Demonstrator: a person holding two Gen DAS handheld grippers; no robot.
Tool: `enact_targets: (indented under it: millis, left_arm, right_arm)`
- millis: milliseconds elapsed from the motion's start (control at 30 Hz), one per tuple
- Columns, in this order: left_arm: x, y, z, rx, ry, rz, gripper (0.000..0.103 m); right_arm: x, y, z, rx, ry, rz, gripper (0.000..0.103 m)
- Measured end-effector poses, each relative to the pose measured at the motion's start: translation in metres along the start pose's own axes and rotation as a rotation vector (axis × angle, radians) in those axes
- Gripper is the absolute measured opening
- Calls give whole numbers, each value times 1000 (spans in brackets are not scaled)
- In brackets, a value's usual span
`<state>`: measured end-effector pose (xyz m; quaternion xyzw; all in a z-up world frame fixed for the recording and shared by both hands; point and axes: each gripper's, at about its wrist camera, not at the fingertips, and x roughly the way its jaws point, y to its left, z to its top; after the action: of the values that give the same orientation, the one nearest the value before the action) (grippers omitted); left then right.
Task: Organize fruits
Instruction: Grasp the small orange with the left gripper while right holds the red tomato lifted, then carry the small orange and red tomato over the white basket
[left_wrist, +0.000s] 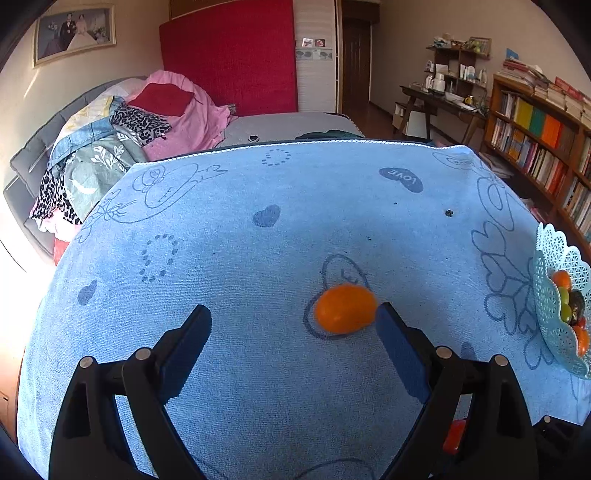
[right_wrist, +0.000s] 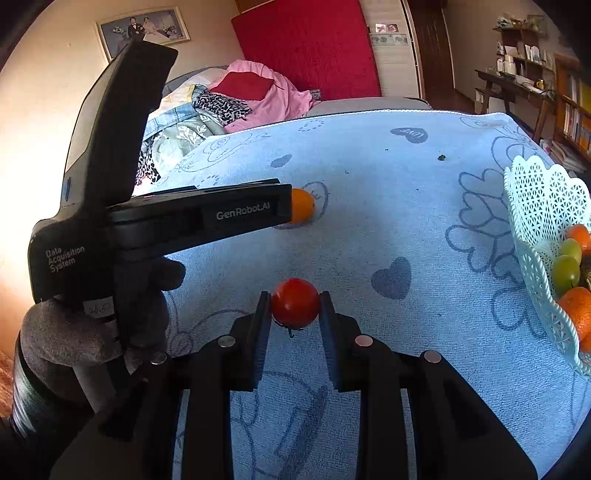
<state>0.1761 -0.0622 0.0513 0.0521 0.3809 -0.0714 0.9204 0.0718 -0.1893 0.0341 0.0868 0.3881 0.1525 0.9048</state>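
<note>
An orange fruit (left_wrist: 345, 308) lies on the blue towel (left_wrist: 258, 240). My left gripper (left_wrist: 293, 319) is open, its right fingertip just beside the orange; the fruit is off-centre between the jaws. In the right wrist view the left gripper's body hides part of the orange (right_wrist: 303, 205). My right gripper (right_wrist: 295, 306) is shut on a small red tomato (right_wrist: 295, 303), held just above the towel (right_wrist: 369, 221). A pale blue lace-pattern basket (right_wrist: 535, 206) stands at the right, holding oranges and green fruits; it also shows in the left wrist view (left_wrist: 550, 295).
The towel covers a table in a bedroom. A bed with piled clothes (left_wrist: 122, 136) lies behind at the left. A bookshelf (left_wrist: 535, 147) and a desk (left_wrist: 439, 99) stand at the right. A dark speck (left_wrist: 448, 212) lies on the towel.
</note>
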Motion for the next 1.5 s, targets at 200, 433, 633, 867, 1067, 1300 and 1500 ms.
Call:
enact_targets:
  millis: [200, 433, 633, 867, 1067, 1300, 1500]
  left_arm:
    - [26, -9, 1, 5, 49, -23, 77]
    - [33, -16, -1, -5, 53, -94, 76]
    - [38, -24, -2, 17, 61, -96, 64]
    - [43, -15, -7, -14, 66, -152, 45]
    - [31, -14, -11, -7, 37, -125, 44]
    - [10, -15, -8, 5, -16, -101, 44]
    - [-18, -19, -5, -2, -72, -107, 44]
  right_arm:
    - [-1, -12, 2, 40, -2, -2, 27]
    - [-3, -12, 1, 48, -4, -6, 27]
    - [-6, -11, -1, 49, -9, -10, 27]
    - [-14, -8, 0, 42, -32, -13, 27]
    - [-27, -9, 3, 48, -65, -18, 27]
    - [-44, -16, 11, 68, -111, -26, 27]
    - [-66, -31, 20, 98, -165, -41, 27]
